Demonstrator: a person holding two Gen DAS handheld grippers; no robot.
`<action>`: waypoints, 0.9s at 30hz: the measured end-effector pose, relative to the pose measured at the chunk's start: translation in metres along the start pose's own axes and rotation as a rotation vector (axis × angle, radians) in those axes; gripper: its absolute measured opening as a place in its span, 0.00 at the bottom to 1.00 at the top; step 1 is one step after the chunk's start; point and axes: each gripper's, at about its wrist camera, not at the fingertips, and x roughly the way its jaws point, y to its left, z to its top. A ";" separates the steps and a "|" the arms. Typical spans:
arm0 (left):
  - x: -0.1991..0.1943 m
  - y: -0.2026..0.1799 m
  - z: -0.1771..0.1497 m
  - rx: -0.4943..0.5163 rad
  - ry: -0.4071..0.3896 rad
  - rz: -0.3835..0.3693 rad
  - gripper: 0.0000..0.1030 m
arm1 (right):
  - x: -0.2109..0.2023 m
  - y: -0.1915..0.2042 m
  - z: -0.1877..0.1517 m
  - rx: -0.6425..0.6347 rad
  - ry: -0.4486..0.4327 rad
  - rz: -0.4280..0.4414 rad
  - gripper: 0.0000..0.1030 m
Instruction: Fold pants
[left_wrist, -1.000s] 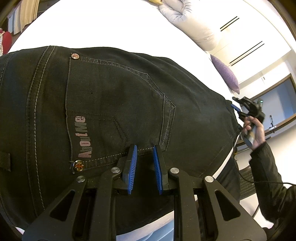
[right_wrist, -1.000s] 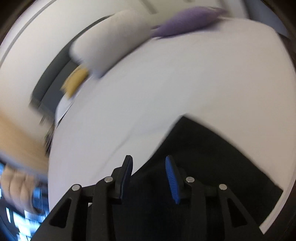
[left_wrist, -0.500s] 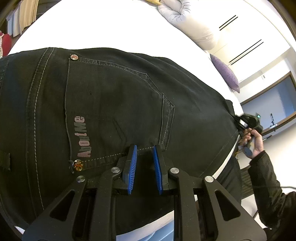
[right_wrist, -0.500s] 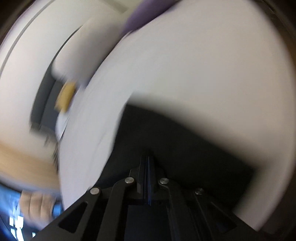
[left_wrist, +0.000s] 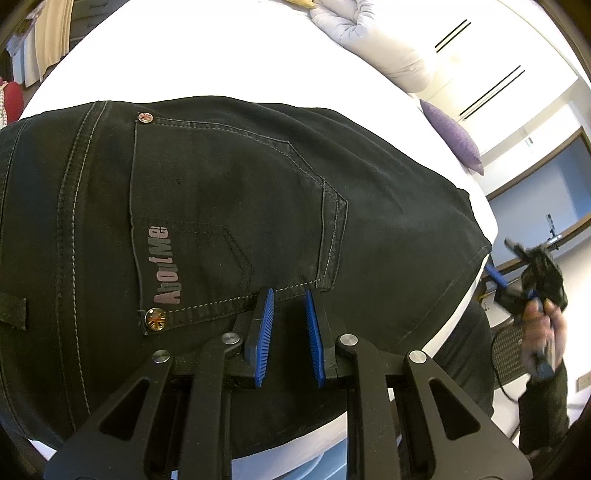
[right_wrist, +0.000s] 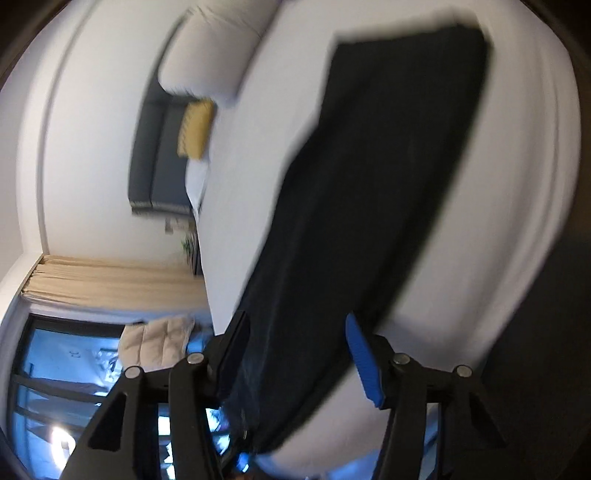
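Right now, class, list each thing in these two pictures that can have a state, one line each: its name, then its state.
Black jeans: spread flat on the bed, back pocket up, not yet folded short.
Left claw: open, low over the jeans at the pocket's edge, gripping nothing.
Right claw: open, off the cloth, beyond the leg end.
White bed sheet: smooth.
Curtains: drawn back from the window.

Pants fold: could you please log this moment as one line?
pants flat on bed | left gripper open over pocket | right gripper open, off pants
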 end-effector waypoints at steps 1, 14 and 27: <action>0.000 0.000 -0.001 0.001 0.000 0.000 0.17 | 0.008 0.003 -0.005 -0.007 0.027 -0.003 0.57; -0.001 0.005 -0.005 0.003 -0.005 -0.006 0.17 | 0.037 0.002 -0.017 0.055 0.128 0.035 0.56; -0.001 0.006 -0.005 0.004 -0.005 -0.006 0.17 | 0.061 -0.003 -0.029 0.131 0.196 0.067 0.44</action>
